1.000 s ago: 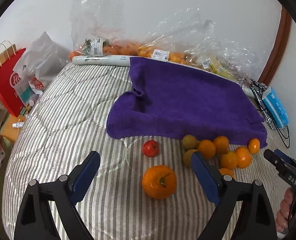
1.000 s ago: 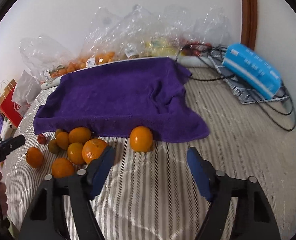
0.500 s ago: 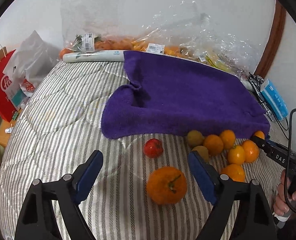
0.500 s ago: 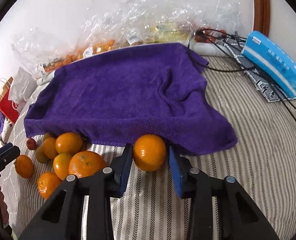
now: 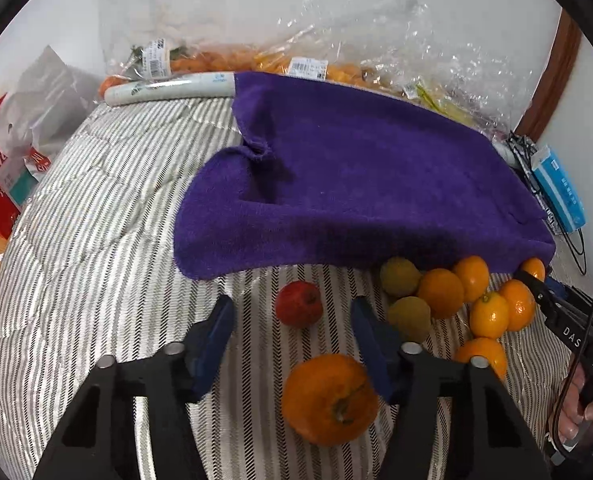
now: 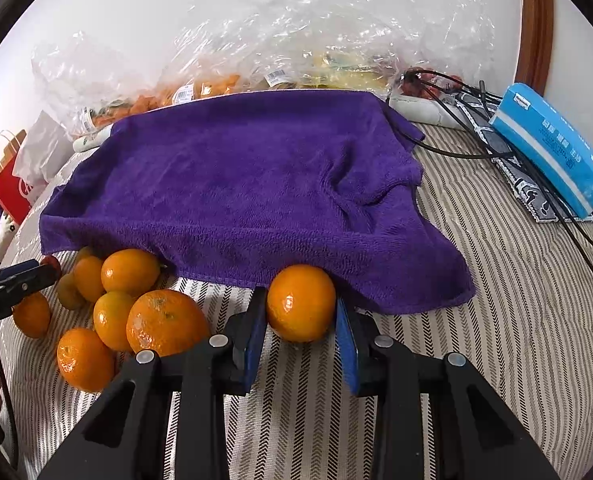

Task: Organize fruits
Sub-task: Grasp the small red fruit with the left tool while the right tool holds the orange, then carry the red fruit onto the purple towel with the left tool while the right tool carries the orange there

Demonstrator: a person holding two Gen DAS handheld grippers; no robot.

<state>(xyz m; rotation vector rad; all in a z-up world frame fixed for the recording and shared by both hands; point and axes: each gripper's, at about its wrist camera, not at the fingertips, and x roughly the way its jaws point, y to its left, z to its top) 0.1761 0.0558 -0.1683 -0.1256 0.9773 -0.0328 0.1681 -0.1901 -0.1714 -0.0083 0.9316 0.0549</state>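
Both grippers, left [image 5: 292, 320] and right [image 6: 301, 322], had matte black plastic frames, blue finger pads [image 6: 252, 336], shiny silver screws, plus white "DAS" lettering.

A bed covered in a grey-and-white striped quilt [image 6: 496, 320] carries everything. Ahead of both grippers a rumpled purple terry towel [image 6: 248, 184] lies spread on it. Along the towel's near hem, left of the right gripper, sits a cluster of small orange mandarins [image 6: 130, 272]; one more round orange mandarin [image 6: 301, 302] rests between that gripper's pads. A small red apple [image 5: 298, 304] and a larger stemmed orange [image 5: 330, 398] lie between the left gripper's fingers.
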